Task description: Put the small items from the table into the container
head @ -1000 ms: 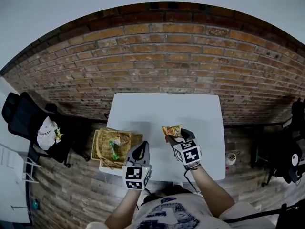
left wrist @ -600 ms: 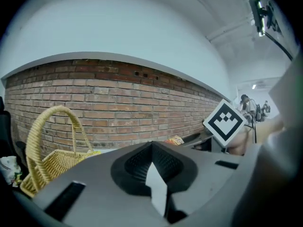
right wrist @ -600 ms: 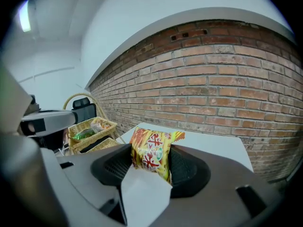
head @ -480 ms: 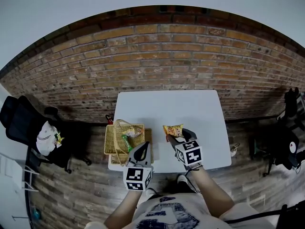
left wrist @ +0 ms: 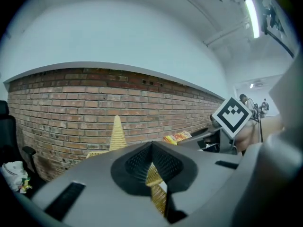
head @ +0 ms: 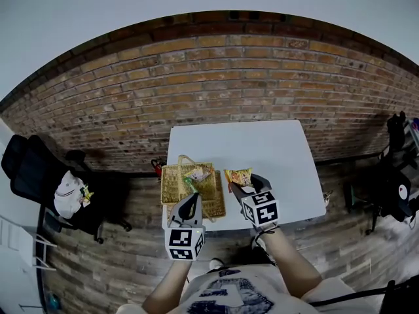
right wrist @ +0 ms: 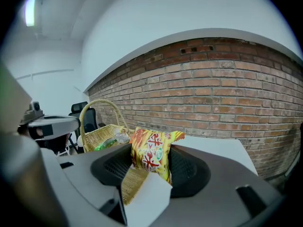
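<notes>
L forearm [head: 167,285] and R forearm [head: 288,263] enter the head view from 6 o'clock, both bare. L gripper [head: 189,203] points to 12, marker cube nearest the body, jaws pinched on the rim of the wicker basket [head: 171,187]. R gripper [head: 243,184] angles to approx 11, nose a bit down, jaws wide but clamped on a snack packet [head: 237,176].

Snack packet [right wrist: 151,151] in right gripper [right wrist: 150,167]
</notes>
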`<state>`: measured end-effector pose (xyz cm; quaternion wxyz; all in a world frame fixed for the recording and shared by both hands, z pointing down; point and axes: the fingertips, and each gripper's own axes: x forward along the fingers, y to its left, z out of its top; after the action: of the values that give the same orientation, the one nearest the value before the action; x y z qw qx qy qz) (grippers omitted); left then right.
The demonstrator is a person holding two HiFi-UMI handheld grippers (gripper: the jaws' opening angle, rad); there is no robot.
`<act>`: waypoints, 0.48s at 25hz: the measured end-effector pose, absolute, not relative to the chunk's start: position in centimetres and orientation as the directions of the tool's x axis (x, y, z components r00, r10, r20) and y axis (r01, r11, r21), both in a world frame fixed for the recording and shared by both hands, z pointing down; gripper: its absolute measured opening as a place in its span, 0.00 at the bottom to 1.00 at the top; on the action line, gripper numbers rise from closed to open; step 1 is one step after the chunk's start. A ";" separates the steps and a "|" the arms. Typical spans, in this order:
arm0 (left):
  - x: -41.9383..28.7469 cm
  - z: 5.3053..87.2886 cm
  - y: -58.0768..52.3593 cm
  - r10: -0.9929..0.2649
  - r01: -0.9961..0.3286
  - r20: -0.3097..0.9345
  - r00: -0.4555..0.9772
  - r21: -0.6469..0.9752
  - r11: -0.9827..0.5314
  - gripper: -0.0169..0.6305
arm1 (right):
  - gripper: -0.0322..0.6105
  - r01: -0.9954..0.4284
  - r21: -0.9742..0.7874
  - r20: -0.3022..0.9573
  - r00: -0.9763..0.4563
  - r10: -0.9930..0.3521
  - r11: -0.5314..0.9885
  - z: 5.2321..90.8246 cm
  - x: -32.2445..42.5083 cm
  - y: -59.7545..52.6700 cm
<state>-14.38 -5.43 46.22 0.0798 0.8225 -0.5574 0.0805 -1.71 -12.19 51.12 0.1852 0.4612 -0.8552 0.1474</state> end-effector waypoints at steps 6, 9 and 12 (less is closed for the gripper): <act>-17.4 45.6 -3.8 -0.913 -0.934 0.200 0.355 0.034 -0.356 0.10 | 0.44 -0.845 -0.067 0.435 -0.504 -0.746 0.531 50.0 -4.1 -10.3; -18.7 45.4 -3.3 -0.917 -0.937 0.194 0.349 0.037 -0.349 0.10 | 0.44 -0.842 -0.060 0.430 -0.506 -0.748 0.535 49.5 -5.3 -9.6; -19.9 45.4 -2.9 -0.921 -0.940 0.190 0.339 0.034 -0.339 0.10 | 0.44 -0.837 -0.054 0.422 -0.513 -0.748 0.544 49.1 -6.3 -9.0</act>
<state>-19.86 -2.86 45.39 0.0686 0.8155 -0.5706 0.0684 -6.31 -9.04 49.12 0.1775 0.4603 -0.8606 0.1261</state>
